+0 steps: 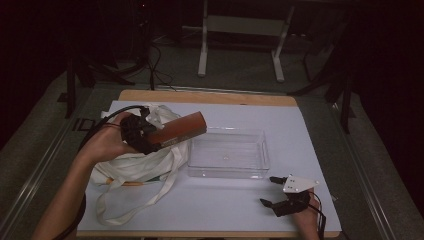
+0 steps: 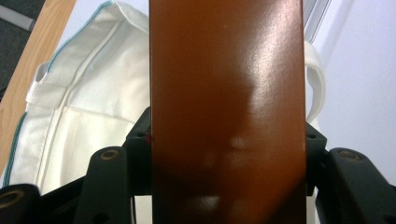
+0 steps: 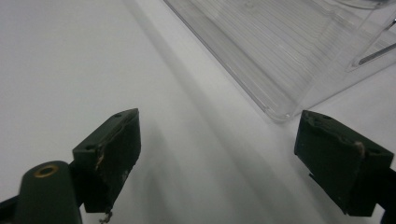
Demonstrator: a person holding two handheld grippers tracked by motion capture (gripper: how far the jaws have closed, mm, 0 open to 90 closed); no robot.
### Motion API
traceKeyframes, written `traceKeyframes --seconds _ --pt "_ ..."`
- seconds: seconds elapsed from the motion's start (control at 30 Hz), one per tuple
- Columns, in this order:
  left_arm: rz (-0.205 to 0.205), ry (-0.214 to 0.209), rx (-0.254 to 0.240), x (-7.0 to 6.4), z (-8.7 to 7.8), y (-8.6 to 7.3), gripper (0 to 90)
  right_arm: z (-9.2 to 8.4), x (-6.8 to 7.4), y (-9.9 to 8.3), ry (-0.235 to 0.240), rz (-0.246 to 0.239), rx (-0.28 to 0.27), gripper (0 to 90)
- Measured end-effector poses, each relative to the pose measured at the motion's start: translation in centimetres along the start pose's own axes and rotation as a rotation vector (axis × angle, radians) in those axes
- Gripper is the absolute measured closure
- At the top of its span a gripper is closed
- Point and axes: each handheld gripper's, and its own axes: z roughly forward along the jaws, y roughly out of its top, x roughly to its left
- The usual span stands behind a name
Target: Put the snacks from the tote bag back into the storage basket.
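Note:
A long reddish-brown box (image 1: 177, 129) is held up over the white cloth bag (image 1: 135, 162), its far end pointing toward the clear plastic tray (image 1: 229, 153). My left gripper (image 1: 145, 136) is shut on the box's near end; in the left gripper view the brown box (image 2: 228, 112) sits between both jaws, with the white cloth bag (image 2: 88, 98) behind it. My right gripper (image 1: 269, 191) rests open near the table's front right edge, nothing between its fingers. In the right gripper view it (image 3: 217, 156) faces a corner of the clear tray (image 3: 280, 60).
A white mat (image 1: 220, 205) covers the wooden table (image 1: 210, 96). The bag's long straps (image 1: 131, 210) trail toward the front edge. Something thin and orange (image 1: 125, 183) pokes out under the bag. Table legs (image 1: 202, 45) stand on the dark floor beyond.

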Motion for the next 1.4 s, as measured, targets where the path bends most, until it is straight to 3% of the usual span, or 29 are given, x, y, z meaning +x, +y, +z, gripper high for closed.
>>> traceKeyframes --seconds 1.4 --pt "0.079 -0.062 -0.042 -0.4 1.8 4.2 43.5 0.0 0.0 0.0 0.002 0.000 0.000 14.7"
